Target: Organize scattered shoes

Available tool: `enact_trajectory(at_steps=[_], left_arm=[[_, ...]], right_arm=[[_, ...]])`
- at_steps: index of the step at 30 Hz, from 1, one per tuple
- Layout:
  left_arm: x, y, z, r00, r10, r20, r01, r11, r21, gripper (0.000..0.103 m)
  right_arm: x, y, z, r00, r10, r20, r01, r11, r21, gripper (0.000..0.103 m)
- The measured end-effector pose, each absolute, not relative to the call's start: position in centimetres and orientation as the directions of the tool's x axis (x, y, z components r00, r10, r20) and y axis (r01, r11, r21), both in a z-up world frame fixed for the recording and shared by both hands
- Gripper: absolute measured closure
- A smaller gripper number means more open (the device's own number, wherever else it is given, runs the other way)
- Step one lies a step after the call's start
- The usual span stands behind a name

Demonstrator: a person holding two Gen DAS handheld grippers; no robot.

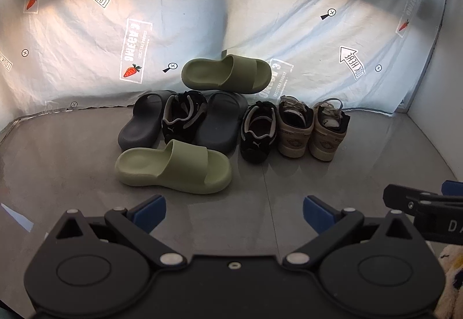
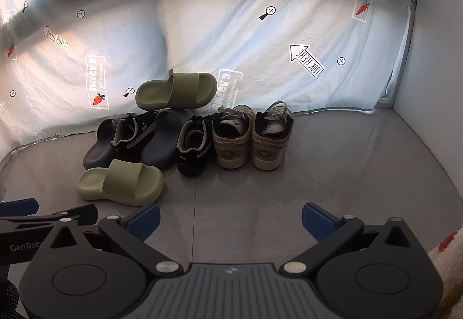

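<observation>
A heap of shoes lies on the grey floor against a printed sheet. One green slide point(image 1: 173, 167) point(image 2: 120, 182) lies nearest, on its sole. A second green slide point(image 1: 227, 74) point(image 2: 176, 90) rests on top of two dark grey slides point(image 1: 140, 122) point(image 1: 220, 123). Between and beside them sit two black sneakers point(image 1: 182, 116) point(image 1: 259, 130) point(image 2: 194, 146). Two beige sneakers point(image 1: 295, 126) point(image 1: 328, 130) point(image 2: 233, 139) point(image 2: 272, 136) stand side by side at the right. My left gripper point(image 1: 234, 213) and right gripper point(image 2: 230, 219) hover open in front of the pile, holding nothing.
A pale sheet point(image 1: 86, 58) printed with carrots and arrows hangs behind the shoes. A white wall point(image 2: 428, 73) closes the right side. Bare grey floor point(image 2: 332, 174) stretches in front of the beige sneakers. A patterned sleeve point(image 2: 448, 267) shows at the right edge.
</observation>
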State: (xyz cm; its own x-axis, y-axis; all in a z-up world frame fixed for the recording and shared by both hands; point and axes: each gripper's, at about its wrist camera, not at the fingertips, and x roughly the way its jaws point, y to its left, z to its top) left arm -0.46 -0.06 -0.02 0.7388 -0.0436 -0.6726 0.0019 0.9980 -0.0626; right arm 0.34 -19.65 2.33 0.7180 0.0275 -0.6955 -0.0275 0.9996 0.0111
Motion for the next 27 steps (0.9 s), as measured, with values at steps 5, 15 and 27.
enact_trajectory(at_steps=[5, 15, 27], left_arm=[[-0.2, 0.1, 0.1, 0.733, -0.040, -0.679, 0.004, 0.998, -0.055, 0.001], [0.1, 0.2, 0.2, 0.724, -0.042, -0.689, -0.002, 0.998, -0.064, 0.001], [-0.1, 0.6, -0.3, 0.730, -0.040, -0.682, -0.009, 0.998, -0.068, 0.001]], right_arm=[[0.8, -19.8, 3.4, 0.728, 0.022, -0.685, -0.027, 1.000, 0.004, 0.000], [1.0, -19.5, 2.2, 0.742, 0.024, -0.670, -0.031, 1.000, 0.001, 0.000], [0.7, -19.4, 2.5, 0.739, 0.019, -0.674, -0.022, 1.000, 0.003, 0.000]])
